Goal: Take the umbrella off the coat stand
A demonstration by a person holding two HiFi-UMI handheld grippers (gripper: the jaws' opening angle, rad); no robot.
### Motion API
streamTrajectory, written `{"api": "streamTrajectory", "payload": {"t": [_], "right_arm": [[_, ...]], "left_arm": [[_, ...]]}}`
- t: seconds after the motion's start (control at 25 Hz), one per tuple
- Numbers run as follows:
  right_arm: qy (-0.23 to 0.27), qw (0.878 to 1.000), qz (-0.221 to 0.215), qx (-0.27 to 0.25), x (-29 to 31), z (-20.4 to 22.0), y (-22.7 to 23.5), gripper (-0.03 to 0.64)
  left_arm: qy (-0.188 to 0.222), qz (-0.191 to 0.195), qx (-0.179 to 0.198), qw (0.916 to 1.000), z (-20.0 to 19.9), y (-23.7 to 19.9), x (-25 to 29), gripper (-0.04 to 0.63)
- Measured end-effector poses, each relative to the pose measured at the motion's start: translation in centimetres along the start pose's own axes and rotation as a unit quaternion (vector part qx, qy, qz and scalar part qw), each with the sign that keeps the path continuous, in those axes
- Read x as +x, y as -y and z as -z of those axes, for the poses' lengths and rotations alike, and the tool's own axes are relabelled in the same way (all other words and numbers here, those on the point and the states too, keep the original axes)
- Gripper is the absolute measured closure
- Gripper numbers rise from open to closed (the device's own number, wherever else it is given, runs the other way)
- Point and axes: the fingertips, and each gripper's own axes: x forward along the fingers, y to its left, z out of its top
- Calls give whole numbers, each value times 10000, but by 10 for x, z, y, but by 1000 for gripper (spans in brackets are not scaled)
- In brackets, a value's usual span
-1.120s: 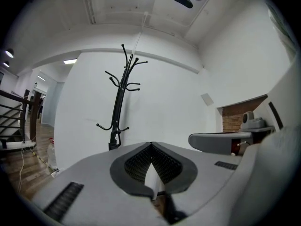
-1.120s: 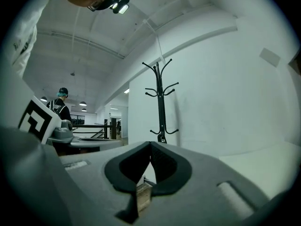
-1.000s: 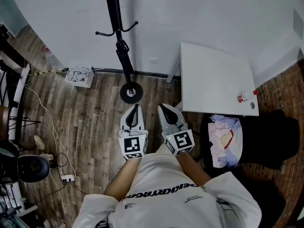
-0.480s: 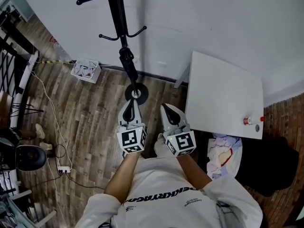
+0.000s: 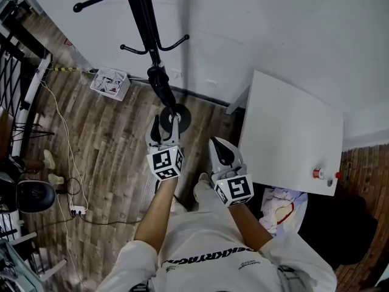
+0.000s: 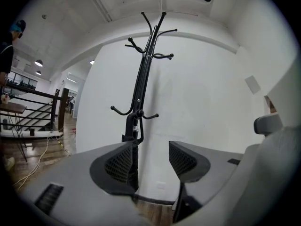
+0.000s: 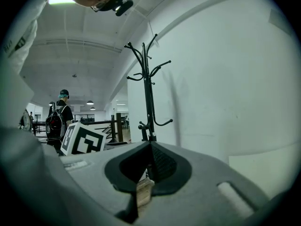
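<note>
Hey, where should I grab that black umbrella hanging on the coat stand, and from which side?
Grip the folded umbrella just below its handle, where it hangs slim and upright beside the coat stand pole. Come in level from the room side; the wall is behind it.

Coat stand: there was one.
Umbrella: there was one.
Surface: there was one.
Bottle: there was one.
Crate: there was one.
</note>
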Motion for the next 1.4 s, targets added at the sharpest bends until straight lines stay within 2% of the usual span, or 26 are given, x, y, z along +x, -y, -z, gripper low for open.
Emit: {"api": "streamTrajectory", "payload": {"t": [0.32, 0.6, 0.72, 0.84, 0.96, 1.24, 1.4], "right_arm": [[-151, 9999, 38, 11, 22, 21, 32, 615], [-281, 9995, 28, 122, 29, 40, 36, 615], [-325, 9994, 59, 142, 29, 45, 41, 615], [-384, 9991, 83, 175, 29, 51, 45, 615], [-432, 9989, 101, 175, 31, 56, 49, 615], [-513, 9986, 0, 98, 34, 59, 44, 615], [-573, 9983, 17, 110, 36, 64, 46, 615]], "left_arm": [[-196, -498, -204, 9984, 37, -33, 71, 299], [-427, -735, -207, 9962, 69, -59, 117, 262], [-507, -703, -250, 9959, 82, -65, 135, 253], [-541, -621, -299, 9962, 91, -69, 152, 252], [-601, -693, -269, 9954, 100, -76, 168, 252], [-796, -801, -21, 9936, 118, -86, 192, 253], [-797, -891, -48, 9928, 122, -89, 194, 325]]}}
